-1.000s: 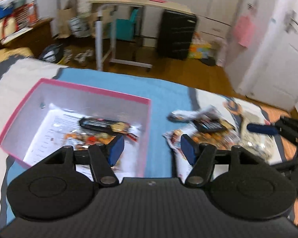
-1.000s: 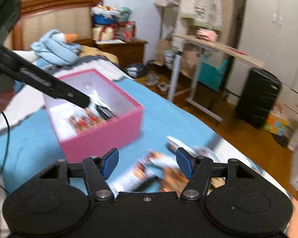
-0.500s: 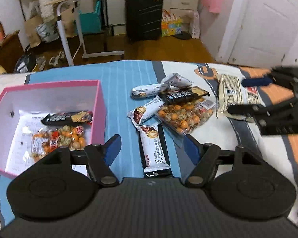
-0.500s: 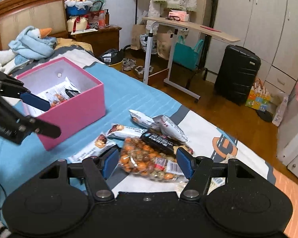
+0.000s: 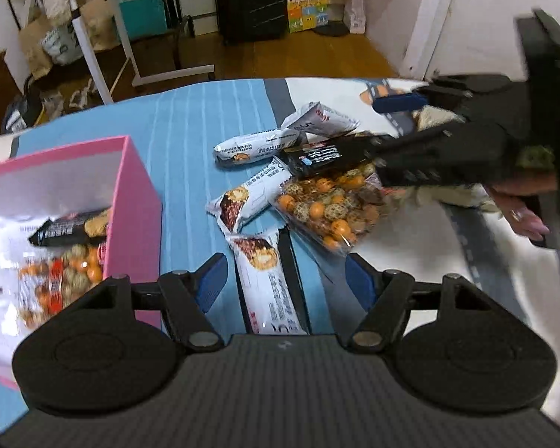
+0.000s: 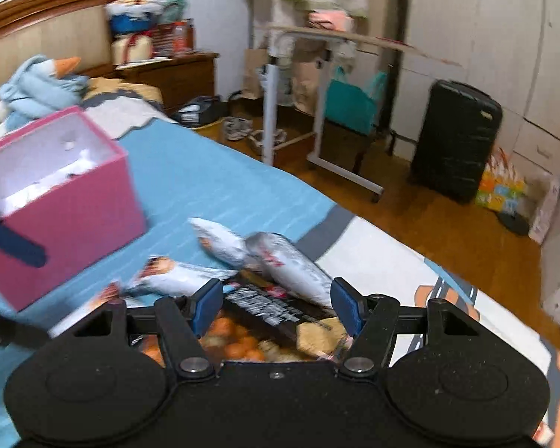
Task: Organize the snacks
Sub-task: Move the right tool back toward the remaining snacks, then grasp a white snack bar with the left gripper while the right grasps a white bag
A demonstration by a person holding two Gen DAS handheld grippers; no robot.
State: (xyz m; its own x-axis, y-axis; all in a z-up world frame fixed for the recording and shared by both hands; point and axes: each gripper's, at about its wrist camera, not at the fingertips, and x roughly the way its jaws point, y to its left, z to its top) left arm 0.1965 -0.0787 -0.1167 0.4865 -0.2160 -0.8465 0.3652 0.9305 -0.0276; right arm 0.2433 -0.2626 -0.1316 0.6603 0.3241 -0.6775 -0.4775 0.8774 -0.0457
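Observation:
A pink box point(image 5: 138, 194) stands on the blue bedcover point(image 5: 190, 119) at the left, with a black bar point(image 5: 71, 227) and a bag of orange balls point(image 5: 59, 272) inside. Loose snacks lie to its right. My left gripper point(image 5: 285, 280) is open just above a white bar point(image 5: 268, 287) that lies between its fingers, untouched. My right gripper point(image 6: 276, 298) is open too, low over a black bar point(image 6: 265, 302) resting on a clear bag of orange balls point(image 6: 239, 339). In the left wrist view the right gripper point(image 5: 377, 127) reaches in from the right, held by a hand point(image 5: 522, 216).
More white snack packs point(image 6: 224, 242) point(image 6: 295, 265) lie just past the black bar. The bed's edge runs behind the pile, with wooden floor point(image 6: 410, 216) beyond. A rolling desk point(image 6: 317, 37), a black suitcase point(image 6: 455, 138) and a nightstand point(image 6: 171, 74) stand further off. A blue plush toy point(image 6: 44, 82) lies behind the box.
Both grippers have dropped toward the snack pile. The left one swung from over the pink box to the white bar and widened slightly. The right one now hovers over the black bar.

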